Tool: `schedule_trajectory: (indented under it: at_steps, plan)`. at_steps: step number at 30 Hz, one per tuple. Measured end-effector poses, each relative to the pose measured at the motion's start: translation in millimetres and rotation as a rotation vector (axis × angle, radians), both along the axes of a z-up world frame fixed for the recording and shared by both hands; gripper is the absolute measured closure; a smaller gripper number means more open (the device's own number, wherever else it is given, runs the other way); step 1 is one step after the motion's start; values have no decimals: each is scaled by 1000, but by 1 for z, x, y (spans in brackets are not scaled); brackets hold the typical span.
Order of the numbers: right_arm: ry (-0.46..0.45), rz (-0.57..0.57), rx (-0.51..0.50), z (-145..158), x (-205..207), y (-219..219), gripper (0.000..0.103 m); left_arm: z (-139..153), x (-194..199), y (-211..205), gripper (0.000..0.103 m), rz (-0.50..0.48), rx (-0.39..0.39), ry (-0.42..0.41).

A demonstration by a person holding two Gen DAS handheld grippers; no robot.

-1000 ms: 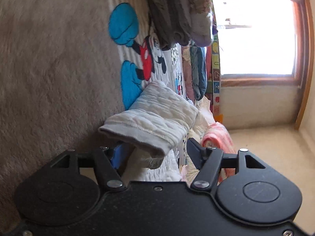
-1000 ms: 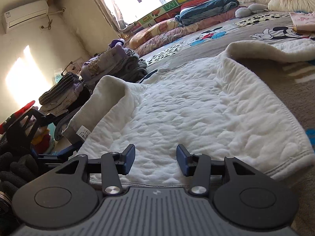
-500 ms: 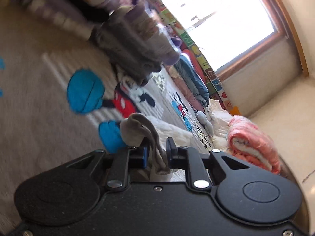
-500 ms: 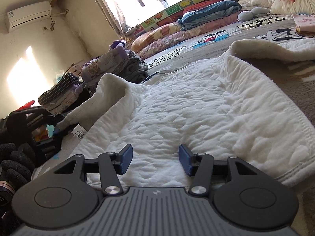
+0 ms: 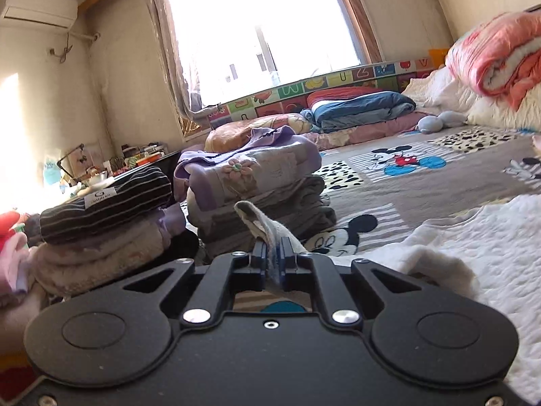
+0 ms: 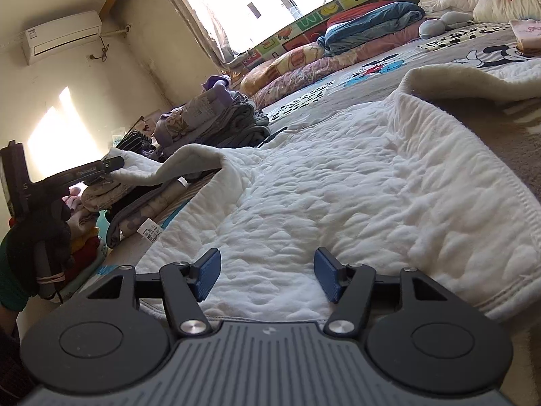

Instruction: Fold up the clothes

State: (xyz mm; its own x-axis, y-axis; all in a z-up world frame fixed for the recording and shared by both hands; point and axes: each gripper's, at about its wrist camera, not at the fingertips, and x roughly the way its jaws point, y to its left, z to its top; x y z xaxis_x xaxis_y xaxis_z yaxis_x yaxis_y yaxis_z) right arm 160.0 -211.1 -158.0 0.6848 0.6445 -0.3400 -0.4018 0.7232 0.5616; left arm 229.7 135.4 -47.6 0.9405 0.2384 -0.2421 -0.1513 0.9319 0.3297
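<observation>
A: Since a second ago our left hand-held gripper point(image 5: 273, 257) has clamped onto the white quilted garment's point(image 6: 338, 176) edge, lifting it off the bed point(image 6: 473, 44).

B: Yep, and our right hand-held gripper point(image 6: 267, 279) stays spread apart over its near hem.

Left hand-held gripper point(image 5: 273, 253) has clamped — and lifted — the white garment's point(image 5: 473, 247) edge.

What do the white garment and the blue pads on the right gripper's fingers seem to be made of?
White garment: looks like soft quilted cotton or a similar knit, matte, with a puffy stitched surface, a fleecy underside at the turned edges and a stitched hem. Pads: probably rubber or soft plastic, matte blue, finely ribbed.
</observation>
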Motion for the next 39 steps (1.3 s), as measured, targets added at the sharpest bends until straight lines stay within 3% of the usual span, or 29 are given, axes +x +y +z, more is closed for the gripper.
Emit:
schedule_trajectory:
  at_steps: [9,18,29,32,35,37,39]
  plan:
    - [-13,3,22,-3,-2,-3,41,-22,49,39,98,18,7,54]
    - [-22,3,28,-4,-3,-3,41,-52,71,59,98,89,38,157]
    - [-22,6,30,-4,-1,-6,41,-75,83,70,96,171,12,311]
    - [-22,7,33,-4,-1,-7,41,-80,86,72,89,191,5,345]
    - [-22,9,38,-5,-1,-7,41,-78,86,75,68,230,-3,356]
    - [-24,10,43,-5,-2,-8,41,-72,82,81,57,254,-50,352]
    - [-25,11,49,-6,-2,-9,41,-63,76,87,56,291,-116,332]
